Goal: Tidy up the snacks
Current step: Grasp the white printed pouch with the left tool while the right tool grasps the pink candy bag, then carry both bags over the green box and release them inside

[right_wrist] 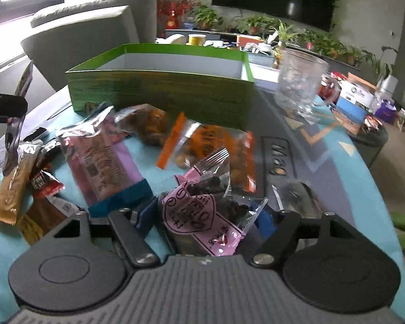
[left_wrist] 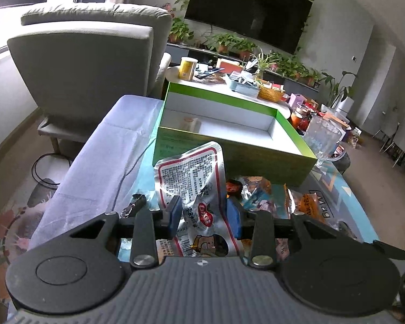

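My left gripper [left_wrist: 205,214] is shut on a silver snack packet with red trim [left_wrist: 191,178] and holds it above the table, just short of the open green box [left_wrist: 229,145]. One small pale item [left_wrist: 190,124] lies inside the box. My right gripper [right_wrist: 205,216] is shut on a pink and clear snack packet [right_wrist: 202,208] low over the snack pile. The green box [right_wrist: 162,91] stands behind the pile in the right wrist view. The left gripper with its packet shows at the left edge [right_wrist: 10,108].
Loose snacks lie on the blue table mat: an orange zip bag [right_wrist: 216,145], a purple packet [right_wrist: 105,162], brown bars [right_wrist: 10,189]. A clear glass cup [right_wrist: 299,81] stands right of the box. A grey armchair [left_wrist: 89,62] is beyond the table's left side.
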Demonstrator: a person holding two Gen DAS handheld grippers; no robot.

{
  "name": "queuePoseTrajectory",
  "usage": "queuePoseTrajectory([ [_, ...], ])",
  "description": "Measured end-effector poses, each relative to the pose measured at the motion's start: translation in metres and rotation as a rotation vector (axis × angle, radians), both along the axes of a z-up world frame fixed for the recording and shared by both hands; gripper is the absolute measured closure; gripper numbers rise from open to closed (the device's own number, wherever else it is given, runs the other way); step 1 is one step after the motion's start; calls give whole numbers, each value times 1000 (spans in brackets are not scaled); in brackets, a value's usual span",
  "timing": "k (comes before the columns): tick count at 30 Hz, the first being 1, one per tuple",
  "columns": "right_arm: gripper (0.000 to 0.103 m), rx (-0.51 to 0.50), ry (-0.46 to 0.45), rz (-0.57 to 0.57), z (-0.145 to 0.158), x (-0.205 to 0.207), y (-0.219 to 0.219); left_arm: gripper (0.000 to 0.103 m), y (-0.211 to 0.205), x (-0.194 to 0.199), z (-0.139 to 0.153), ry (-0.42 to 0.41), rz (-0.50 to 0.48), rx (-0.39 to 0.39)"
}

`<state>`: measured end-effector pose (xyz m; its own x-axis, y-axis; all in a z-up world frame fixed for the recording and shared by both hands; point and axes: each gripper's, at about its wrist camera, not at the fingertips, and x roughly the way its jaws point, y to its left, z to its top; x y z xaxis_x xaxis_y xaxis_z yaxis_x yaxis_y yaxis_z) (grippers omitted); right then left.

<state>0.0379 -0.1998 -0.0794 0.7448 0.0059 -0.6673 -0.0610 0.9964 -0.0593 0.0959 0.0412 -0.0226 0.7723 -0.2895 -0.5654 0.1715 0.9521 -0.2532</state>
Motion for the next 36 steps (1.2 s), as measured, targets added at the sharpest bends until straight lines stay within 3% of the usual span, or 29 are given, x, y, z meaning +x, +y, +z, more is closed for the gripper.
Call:
queuePoseTrajectory([
  [10, 58, 66, -119, -23, 34, -12, -14, 69, -5, -7, 11, -43, -13, 20],
  [18, 58, 114, -211, 3, 61, 3, -9, 69, -12, -3, 28, -101, -29, 34],
  [29, 58, 159, -320, 33, 93, 49, 0, 69, -29, 39, 62, -232, -34, 95],
  [36, 58, 214, -324, 45, 97, 85, -1, 69, -36, 84, 65, -290, -59, 107],
])
